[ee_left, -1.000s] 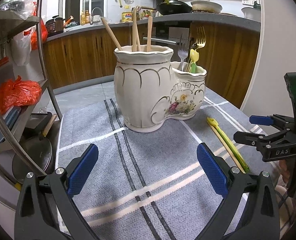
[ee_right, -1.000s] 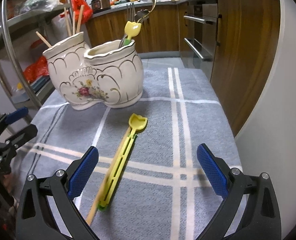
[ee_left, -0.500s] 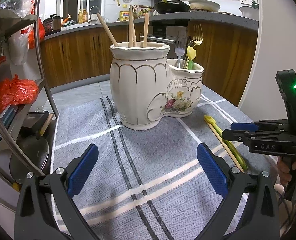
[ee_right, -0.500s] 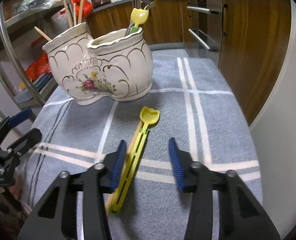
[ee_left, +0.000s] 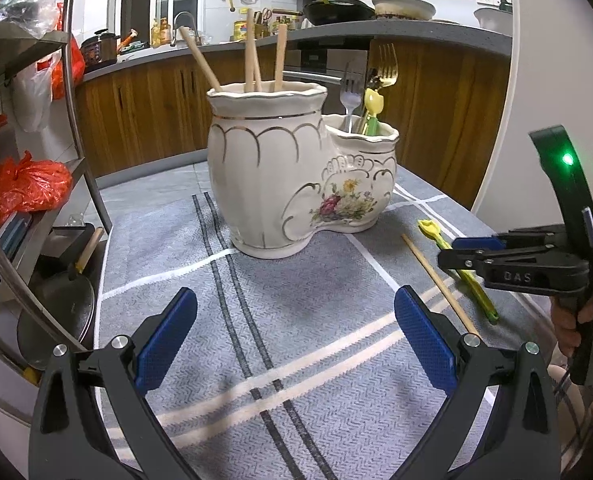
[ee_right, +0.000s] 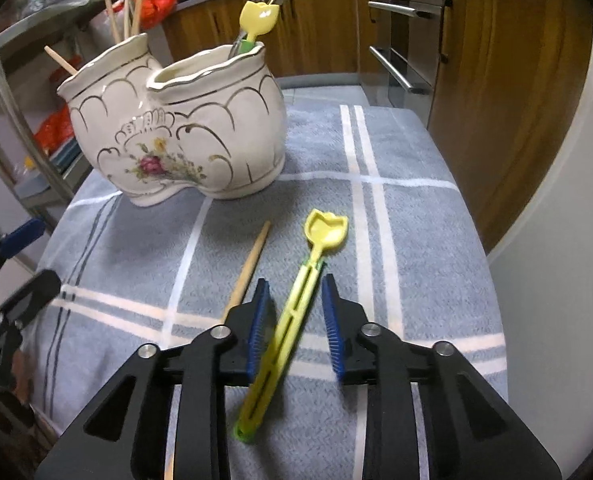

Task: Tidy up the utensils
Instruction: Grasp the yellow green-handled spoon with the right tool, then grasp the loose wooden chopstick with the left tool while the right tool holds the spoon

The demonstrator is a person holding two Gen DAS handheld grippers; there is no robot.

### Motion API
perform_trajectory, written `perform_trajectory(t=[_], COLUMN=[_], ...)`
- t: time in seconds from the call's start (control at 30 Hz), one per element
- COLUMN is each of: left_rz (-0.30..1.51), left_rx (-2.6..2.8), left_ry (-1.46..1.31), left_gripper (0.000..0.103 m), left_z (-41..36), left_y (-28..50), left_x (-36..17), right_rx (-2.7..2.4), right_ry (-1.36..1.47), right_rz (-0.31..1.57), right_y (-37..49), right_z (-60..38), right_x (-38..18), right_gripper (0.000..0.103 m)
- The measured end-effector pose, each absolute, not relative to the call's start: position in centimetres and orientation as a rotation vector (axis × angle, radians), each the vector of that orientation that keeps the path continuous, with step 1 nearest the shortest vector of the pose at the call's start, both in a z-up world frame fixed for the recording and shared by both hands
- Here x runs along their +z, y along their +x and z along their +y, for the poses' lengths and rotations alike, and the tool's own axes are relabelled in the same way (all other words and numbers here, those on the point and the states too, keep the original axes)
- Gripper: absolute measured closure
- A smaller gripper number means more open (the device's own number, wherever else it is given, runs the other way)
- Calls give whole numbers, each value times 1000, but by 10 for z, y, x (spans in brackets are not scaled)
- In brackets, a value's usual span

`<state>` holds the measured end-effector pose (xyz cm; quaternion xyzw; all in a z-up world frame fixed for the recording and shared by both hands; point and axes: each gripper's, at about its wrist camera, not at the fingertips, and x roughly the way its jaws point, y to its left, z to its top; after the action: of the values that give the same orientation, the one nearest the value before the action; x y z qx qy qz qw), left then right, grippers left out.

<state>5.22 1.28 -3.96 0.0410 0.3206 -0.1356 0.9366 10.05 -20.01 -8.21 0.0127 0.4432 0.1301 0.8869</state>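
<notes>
Two low views toward holder (ee_left: 296,176)

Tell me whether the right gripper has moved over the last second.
Yes. The right gripper has moved forward toward the white holder and narrowed its jaws, which now straddle the yellow spoon without yet touching it.

One ceramic holder (ee_left: 296,176) with two compartments, three wooden chopsticks (ee_left: 250,56) standing in it, one more chopstick (ee_right: 250,266) lying on the cloth, two yellow spoons (ee_right: 296,312), two forks (ee_left: 348,98), one striped cloth (ee_left: 296,340)
</notes>
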Motion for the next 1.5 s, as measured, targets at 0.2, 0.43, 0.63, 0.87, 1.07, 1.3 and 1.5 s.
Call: perform_trajectory(t=[0.2,0.43,0.63,0.87,1.07,1.3,1.5], left_rz=[666,740,829,873,905,935,930], left_rx=[-286,-320,-352,-379,-364,-353,-359], left_ry=[99,128,130,157,208,249,246], left_gripper=[6,6,6,12,30,50,68], left_z=[3,-26,-55,-91,-108,-122,-118], left_y=[52,57,64,63,64,68,72], left_x=[-38,-41,-46,-48,-57,-68,-71], right_rx=[281,308,320,332,335,341,356], right_ry=[-40,2,51,86,103,117,126], right_rz=[913,835,760,718,698,692,679], right_y=[102,85,72,66,63,59,57], right_z=[-195,-219,-240,-258,-269,-273,-272], right_x=[-83,-72,-54,-48,-49,-49,-46], right_gripper=[92,92,92,92,92,92,92])
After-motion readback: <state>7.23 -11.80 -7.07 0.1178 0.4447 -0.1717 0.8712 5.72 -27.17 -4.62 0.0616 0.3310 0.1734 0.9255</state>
